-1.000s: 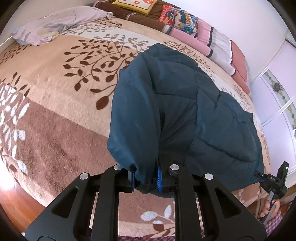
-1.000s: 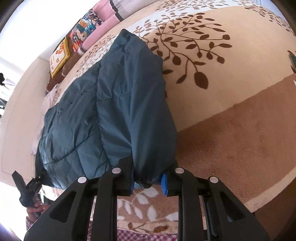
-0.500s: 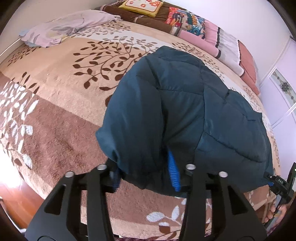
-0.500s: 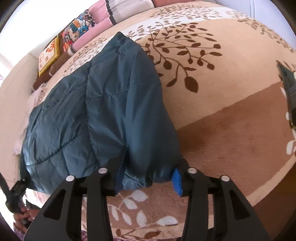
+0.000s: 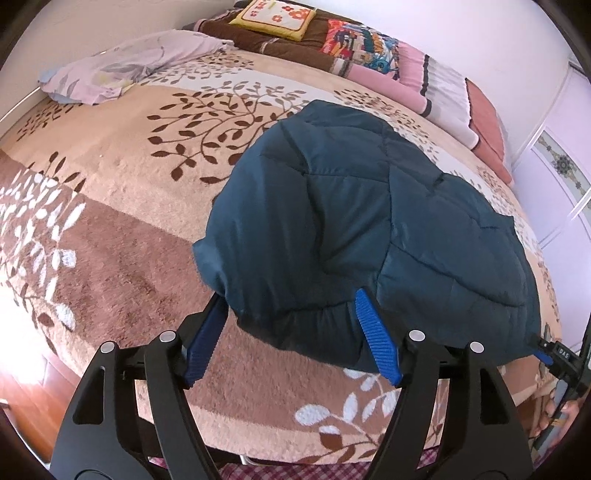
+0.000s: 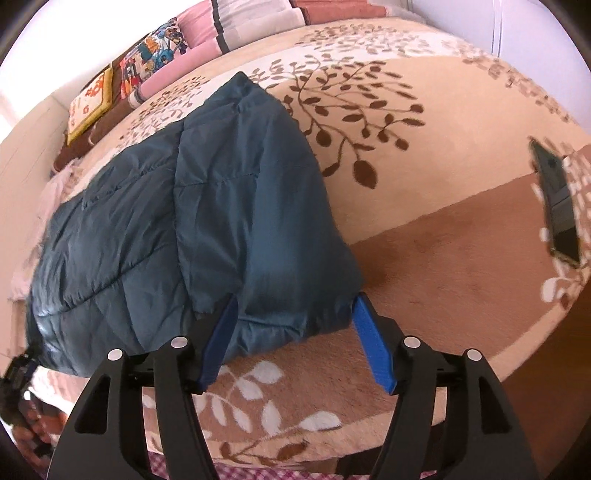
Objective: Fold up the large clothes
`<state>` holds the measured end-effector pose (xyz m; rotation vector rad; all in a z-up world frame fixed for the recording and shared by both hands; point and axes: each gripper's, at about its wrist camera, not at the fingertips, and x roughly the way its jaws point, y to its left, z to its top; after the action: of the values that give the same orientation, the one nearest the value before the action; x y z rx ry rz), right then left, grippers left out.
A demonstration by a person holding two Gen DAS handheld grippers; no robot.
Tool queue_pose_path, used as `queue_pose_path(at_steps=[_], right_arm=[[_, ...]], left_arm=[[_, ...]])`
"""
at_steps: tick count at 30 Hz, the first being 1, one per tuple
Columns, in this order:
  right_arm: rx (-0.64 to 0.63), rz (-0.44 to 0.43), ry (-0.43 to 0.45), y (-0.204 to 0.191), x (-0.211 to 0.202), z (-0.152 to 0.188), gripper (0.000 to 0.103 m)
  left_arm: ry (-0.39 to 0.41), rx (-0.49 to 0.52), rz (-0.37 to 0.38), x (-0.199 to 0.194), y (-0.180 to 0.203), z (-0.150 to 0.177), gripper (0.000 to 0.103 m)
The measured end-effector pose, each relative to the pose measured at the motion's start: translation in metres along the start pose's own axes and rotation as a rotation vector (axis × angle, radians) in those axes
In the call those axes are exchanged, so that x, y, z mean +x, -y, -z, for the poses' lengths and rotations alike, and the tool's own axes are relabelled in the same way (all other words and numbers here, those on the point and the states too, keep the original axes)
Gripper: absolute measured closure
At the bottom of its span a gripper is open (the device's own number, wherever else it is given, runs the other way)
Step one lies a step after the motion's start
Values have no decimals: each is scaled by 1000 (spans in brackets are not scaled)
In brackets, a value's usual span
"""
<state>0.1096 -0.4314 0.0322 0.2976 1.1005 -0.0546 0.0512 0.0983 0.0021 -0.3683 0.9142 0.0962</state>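
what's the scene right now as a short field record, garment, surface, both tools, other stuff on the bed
garment: dark teal quilted padded jacket, folded over, lying on the bed
surface: beige and brown plush blanket with leaf pattern
left tool: jaws have just been opening, blue pads either side of the jacket's near edge, not pressing
right tool: jaws have just been opening, jacket's near corner between pads, released
other items: dark flat phone on the blanket right of the jacket; yellow flowered cushion and lilac pillow at the far end
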Motion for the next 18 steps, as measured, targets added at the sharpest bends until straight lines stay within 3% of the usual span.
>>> queue_pose_path(at_steps=[7, 18], right_arm=[[-42, 61, 46, -4, -15, 10, 39], [-51, 64, 45, 0, -21, 33, 39]], left_arm=[[-9, 7, 0, -11, -5, 10, 31], [-31, 50, -4, -26, -2, 31, 31]])
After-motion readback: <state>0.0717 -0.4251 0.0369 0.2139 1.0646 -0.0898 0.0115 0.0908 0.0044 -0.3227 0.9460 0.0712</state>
